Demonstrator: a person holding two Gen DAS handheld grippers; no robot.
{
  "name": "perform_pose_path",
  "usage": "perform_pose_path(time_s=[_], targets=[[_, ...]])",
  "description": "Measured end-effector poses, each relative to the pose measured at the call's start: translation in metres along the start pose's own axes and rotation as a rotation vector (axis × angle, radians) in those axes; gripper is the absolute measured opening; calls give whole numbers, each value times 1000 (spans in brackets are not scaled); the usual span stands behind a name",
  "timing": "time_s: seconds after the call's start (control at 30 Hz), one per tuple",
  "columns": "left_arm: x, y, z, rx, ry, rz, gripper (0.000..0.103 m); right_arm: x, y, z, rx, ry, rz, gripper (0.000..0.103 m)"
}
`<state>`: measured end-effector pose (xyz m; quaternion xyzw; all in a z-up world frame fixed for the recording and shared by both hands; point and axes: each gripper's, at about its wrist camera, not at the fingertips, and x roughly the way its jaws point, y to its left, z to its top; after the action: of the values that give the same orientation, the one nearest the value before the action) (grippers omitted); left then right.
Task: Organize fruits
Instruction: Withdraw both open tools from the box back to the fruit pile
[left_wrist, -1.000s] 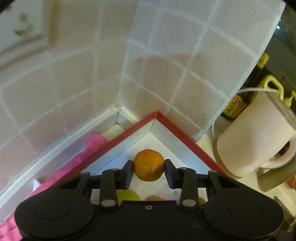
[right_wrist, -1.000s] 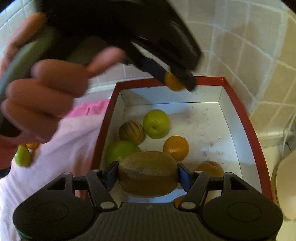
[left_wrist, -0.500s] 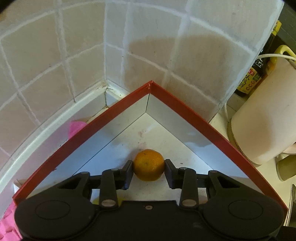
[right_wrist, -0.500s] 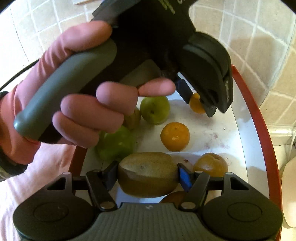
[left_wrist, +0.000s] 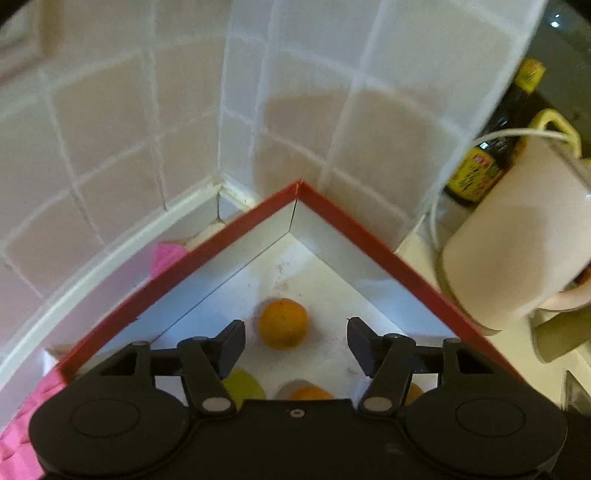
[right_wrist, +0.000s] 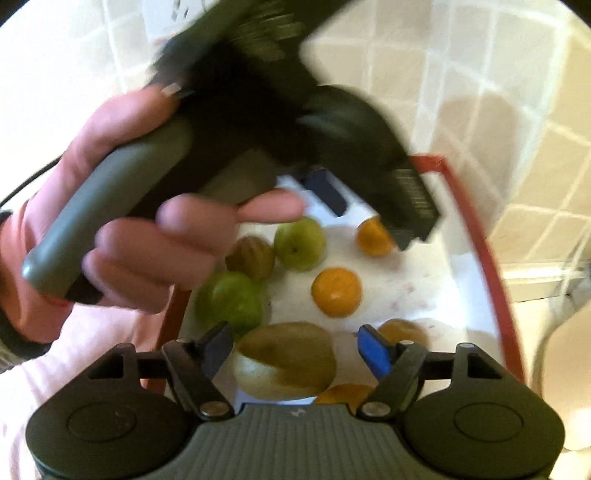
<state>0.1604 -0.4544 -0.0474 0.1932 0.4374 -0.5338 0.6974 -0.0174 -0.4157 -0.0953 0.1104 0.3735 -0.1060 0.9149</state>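
A red-rimmed white box (left_wrist: 373, 245) (right_wrist: 491, 266) holds the fruit. My left gripper (left_wrist: 295, 338) is open above the box's far corner; a small orange (left_wrist: 283, 323) lies loose on the box floor between and beyond its fingers. It also shows in the right wrist view (right_wrist: 373, 236) under the left gripper's body. My right gripper (right_wrist: 297, 345) is open over the near end of the box, a brown kiwi (right_wrist: 286, 360) between its fingers, no longer touched by them. Green fruits (right_wrist: 300, 243) (right_wrist: 231, 301), a striped brown fruit (right_wrist: 250, 257) and oranges (right_wrist: 336, 291) lie in the box.
Tiled walls (left_wrist: 295, 110) close the corner behind the box. A pale kettle (left_wrist: 517, 251) and a dark sauce bottle (left_wrist: 491, 147) stand to the right. A pink cloth (left_wrist: 166, 254) (right_wrist: 92, 350) lies left of the box. The person's hand (right_wrist: 147, 236) holds the left gripper.
Both grippers have opened. The left one let go of the small orange, which now rests on the box floor, and lifted a little. The right one let go of the kiwi.
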Motion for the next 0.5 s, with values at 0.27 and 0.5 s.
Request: perform_pose_path(time_s=[0.27,0.5], targets=[[-107,16,-18,-35,-157,-1,73,-63,10,19,66,-114,-47,77],[-224,47,-61,-89,-302,70,73,-111,59,38,46,-213,-36,80]])
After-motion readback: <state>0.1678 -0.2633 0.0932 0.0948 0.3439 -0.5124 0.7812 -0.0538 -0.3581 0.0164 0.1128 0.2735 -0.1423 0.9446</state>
